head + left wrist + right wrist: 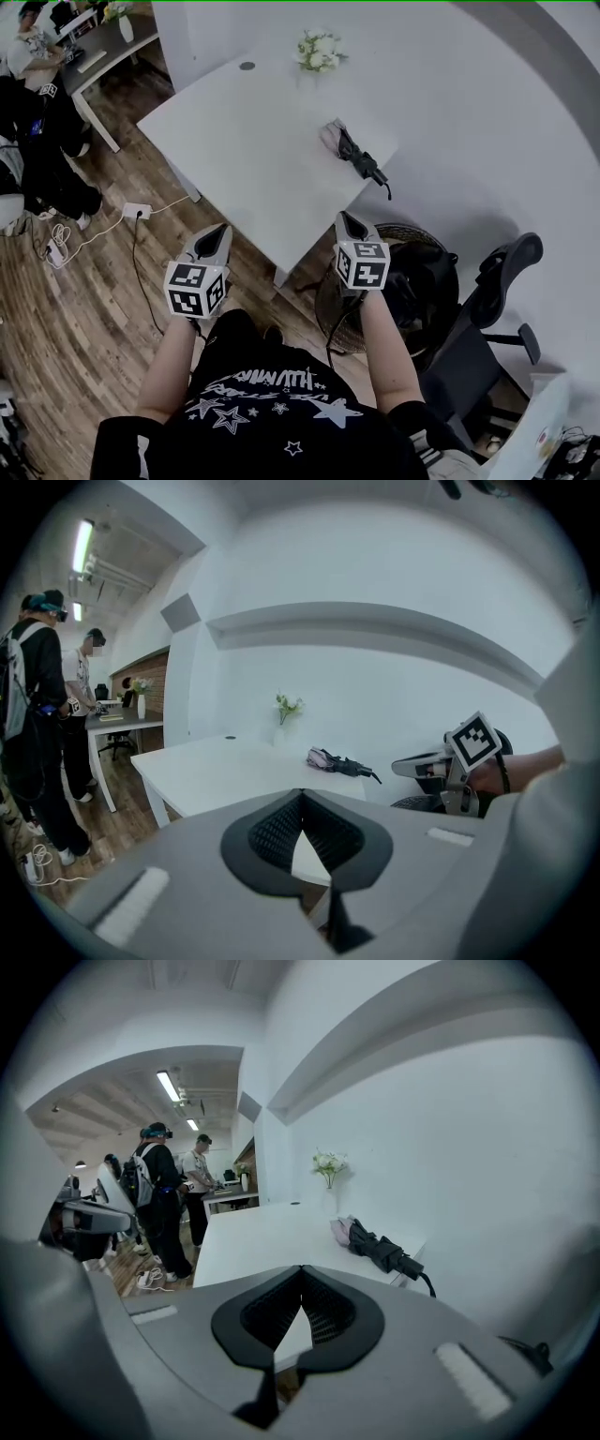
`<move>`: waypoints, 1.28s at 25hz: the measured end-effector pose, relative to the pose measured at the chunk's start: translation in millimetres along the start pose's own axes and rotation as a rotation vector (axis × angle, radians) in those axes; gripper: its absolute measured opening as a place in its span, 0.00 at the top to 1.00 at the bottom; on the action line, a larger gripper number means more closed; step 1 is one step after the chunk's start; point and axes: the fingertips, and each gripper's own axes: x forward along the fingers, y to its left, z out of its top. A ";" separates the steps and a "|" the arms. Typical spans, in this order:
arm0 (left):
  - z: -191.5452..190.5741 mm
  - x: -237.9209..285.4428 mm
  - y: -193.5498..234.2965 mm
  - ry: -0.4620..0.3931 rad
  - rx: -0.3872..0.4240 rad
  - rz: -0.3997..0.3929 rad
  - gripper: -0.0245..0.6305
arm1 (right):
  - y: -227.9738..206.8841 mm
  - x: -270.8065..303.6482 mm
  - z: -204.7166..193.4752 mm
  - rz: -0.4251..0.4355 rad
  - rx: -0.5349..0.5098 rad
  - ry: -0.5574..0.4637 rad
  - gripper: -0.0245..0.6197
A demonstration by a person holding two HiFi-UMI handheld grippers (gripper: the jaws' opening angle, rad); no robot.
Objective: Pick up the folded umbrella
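The folded umbrella (pixel 352 152), black with a pink-grey end, lies on the white table (pixel 244 141) near its right edge, its strap hanging over the side. In the gripper views the umbrella (pixel 337 759) (pixel 375 1244) is well ahead of both sets of jaws. My left gripper (pixel 223 229) and right gripper (pixel 343 217) hover side by side short of the table's near corner, over the floor, both pointing toward the table. The tips of each meet with nothing between them: left gripper (pixel 300 794), right gripper (pixel 302 1269). The right gripper (pixel 403 764) also shows in the left gripper view.
A vase of white flowers (pixel 317 49) stands at the table's far edge. A black round fan (pixel 412 272) and an office chair (pixel 497 281) stand at the right below the table. A power strip with cables (pixel 136 211) lies on the wood floor. People (pixel 159 1194) stand by another desk at the left.
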 end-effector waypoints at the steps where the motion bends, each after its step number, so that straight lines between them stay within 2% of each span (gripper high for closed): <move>1: 1.3 4.5 -0.5 0.002 0.001 -0.004 0.96 | -4.5 3.7 0.8 -0.010 -0.005 0.007 0.93; 4: 7.3 21.1 1.1 0.005 0.008 -0.018 0.96 | -16.7 16.3 2.7 -0.025 -0.009 0.025 0.83; 6: 10.6 34.9 3.3 0.010 0.012 -0.029 0.96 | -24.7 26.1 2.3 -0.029 -0.007 0.040 0.80; 11: 20.9 76.9 10.4 0.027 0.013 -0.071 0.96 | -45.5 55.1 2.4 -0.047 -0.004 0.087 0.65; 16: 33.0 126.5 19.6 0.049 0.024 -0.110 0.96 | -70.9 91.6 10.2 -0.078 -0.066 0.113 0.50; 26: 64.5 208.3 26.9 0.095 0.055 -0.201 0.96 | -118.4 149.3 18.0 -0.111 -0.238 0.275 0.36; 32: 75.6 245.6 32.2 0.116 0.067 -0.239 0.96 | -136.4 182.6 15.0 -0.081 -0.320 0.417 0.35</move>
